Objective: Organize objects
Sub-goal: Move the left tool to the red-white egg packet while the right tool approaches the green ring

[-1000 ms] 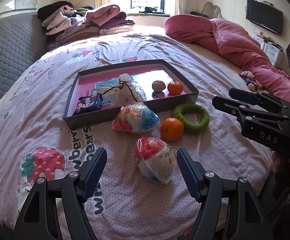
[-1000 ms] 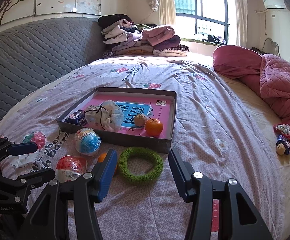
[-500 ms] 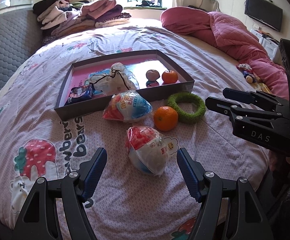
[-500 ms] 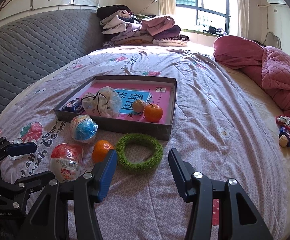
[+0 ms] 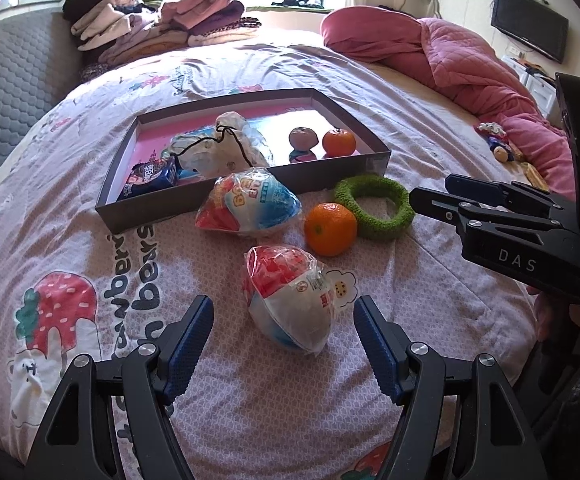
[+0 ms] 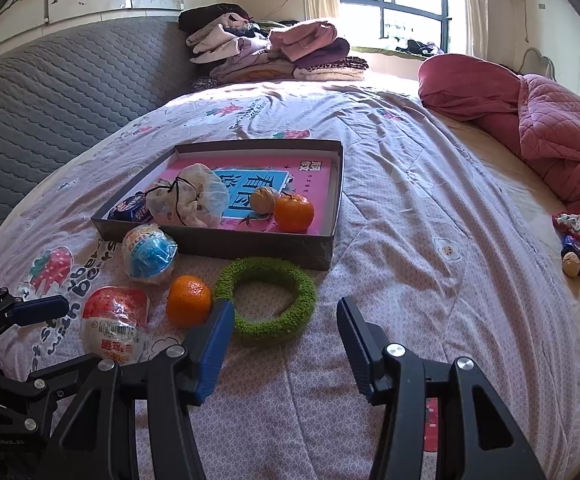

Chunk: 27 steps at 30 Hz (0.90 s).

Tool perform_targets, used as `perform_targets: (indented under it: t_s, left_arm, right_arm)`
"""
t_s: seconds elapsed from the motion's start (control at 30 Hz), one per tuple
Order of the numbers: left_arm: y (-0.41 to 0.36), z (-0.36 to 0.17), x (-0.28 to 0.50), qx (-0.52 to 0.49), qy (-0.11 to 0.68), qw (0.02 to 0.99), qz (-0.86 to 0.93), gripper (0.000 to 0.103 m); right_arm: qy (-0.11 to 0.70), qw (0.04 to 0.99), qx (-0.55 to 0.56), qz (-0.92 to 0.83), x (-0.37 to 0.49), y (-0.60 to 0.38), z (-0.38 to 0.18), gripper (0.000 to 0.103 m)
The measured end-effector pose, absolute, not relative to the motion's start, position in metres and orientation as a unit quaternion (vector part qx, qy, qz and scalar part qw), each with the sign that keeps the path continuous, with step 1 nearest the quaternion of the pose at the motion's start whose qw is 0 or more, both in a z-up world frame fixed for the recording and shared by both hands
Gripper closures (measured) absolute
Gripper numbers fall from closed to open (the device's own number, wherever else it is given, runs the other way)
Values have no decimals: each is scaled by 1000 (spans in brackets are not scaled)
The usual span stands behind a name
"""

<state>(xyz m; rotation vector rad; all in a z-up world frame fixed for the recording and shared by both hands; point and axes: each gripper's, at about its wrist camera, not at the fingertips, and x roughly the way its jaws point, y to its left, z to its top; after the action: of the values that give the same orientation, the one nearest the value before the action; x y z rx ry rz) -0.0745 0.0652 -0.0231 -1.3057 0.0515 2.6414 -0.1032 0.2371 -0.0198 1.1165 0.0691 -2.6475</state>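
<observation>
I am looking down at a wide bed (image 6: 430, 208) covered with a pale lilac sheet printed with strawberries. A rumpled pink quilt (image 6: 538, 120) lies along its right side, and a pile of folded clothes (image 6: 273, 52) sits at the far end by the window. Near the middle lies a shallow dark cardboard box (image 6: 332, 240) with a pink lining. Inside it are a drawstring plastic bag (image 6: 189, 202), a small blue snack packet (image 6: 129, 208), a walnut (image 6: 263, 199) and a tangerine (image 6: 294, 212). On the sheet just in front of the box lie a fuzzy green ring (image 6: 265, 300), a second tangerine (image 6: 188, 301) touching the ring, a blue-and-red wrapped toy egg (image 6: 149, 254) and a red-and-white wrapped toy egg (image 5: 290, 304). My left gripper (image 5: 283, 326) is released, its blue pads either side of the red-and-white egg without touching it. My right gripper (image 6: 285, 330) is also released and empty, poised over the near edge of the green ring.
</observation>
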Motion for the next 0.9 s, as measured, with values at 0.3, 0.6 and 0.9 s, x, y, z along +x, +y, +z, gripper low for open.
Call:
perform_targets:
  t_s: [0.3,0.6,0.9]
  left_arm:
    - [66,-31,-83,-447,14,94,889,29]
    - [64,-39,-92,-454,5,88,887,29]
    - [65,-44,-99,-455,-3,88,886,29]
  right_arm:
    - [21,132,388,-912,-108,236,-24,50]
    - [7,110,397,-911,-123,238,-35,50]
    - [33,93,398,-912,-135,229,-45,50]
